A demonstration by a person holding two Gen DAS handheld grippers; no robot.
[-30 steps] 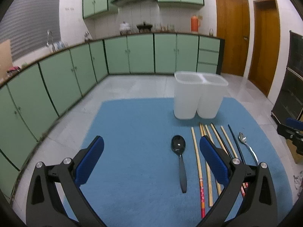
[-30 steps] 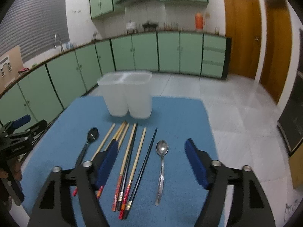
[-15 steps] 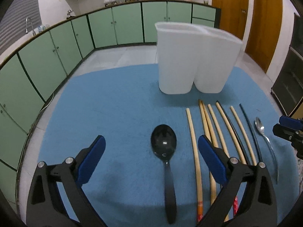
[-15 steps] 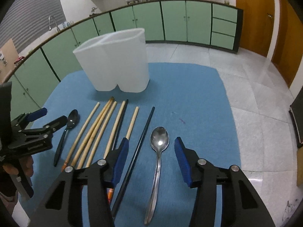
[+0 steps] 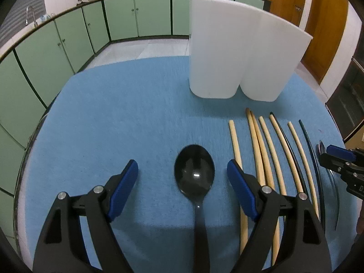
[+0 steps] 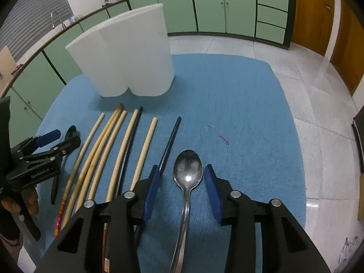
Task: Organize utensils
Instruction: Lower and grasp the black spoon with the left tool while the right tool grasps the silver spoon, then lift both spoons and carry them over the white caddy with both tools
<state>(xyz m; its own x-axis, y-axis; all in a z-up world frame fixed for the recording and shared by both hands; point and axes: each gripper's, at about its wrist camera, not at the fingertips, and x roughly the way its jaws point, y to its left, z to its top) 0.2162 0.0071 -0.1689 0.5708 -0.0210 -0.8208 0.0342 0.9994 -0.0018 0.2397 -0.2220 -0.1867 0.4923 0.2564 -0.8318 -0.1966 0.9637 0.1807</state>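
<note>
We see the black spoon [image 5: 194, 174] flat on the blue mat [image 5: 118, 118], bowl between our left gripper [image 5: 182, 173] fingers; the steel spoon [image 6: 188, 170] lies likewise inside our right gripper [image 6: 182, 177]. Both have come lower and closer than half a second back, jaws narrower. Chopsticks [image 5: 264, 150] lie between the spoons, white holder [image 5: 238, 52] behind, green cabinets [image 5: 68, 36] around. Both grippers are open, touching nothing.

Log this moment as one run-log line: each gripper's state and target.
left gripper: open, straddling black spoon | right gripper: open, straddling metal spoon | chopsticks: on mat | white holder: upright
</note>
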